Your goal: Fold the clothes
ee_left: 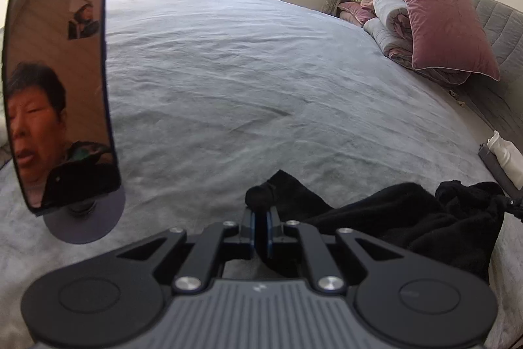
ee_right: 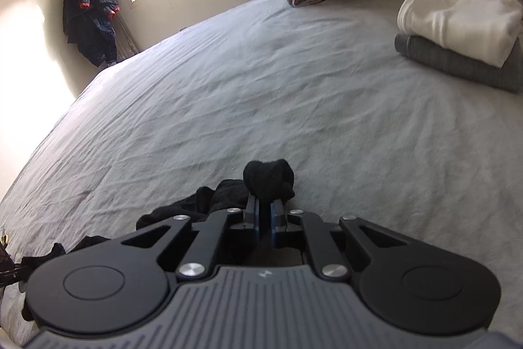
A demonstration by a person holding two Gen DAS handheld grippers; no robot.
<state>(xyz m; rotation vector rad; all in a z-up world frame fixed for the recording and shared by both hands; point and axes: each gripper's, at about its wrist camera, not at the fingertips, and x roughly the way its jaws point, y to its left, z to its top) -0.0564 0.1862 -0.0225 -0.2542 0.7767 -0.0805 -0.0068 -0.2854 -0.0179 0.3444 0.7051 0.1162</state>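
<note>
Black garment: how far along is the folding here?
Done: a white folded piece sits stacked on a grey one on the bed. In hand: the left tool and right tool each pinch the black garment, still bunched. Left: spreading and folding it.

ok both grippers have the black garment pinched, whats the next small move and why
Probably draw the left gripper and right gripper apart and lay the black garment flat on the bed. Both are shut on bunched corners, and the cloth between them sags crumpled, so it needs spreading before any fold.
</note>
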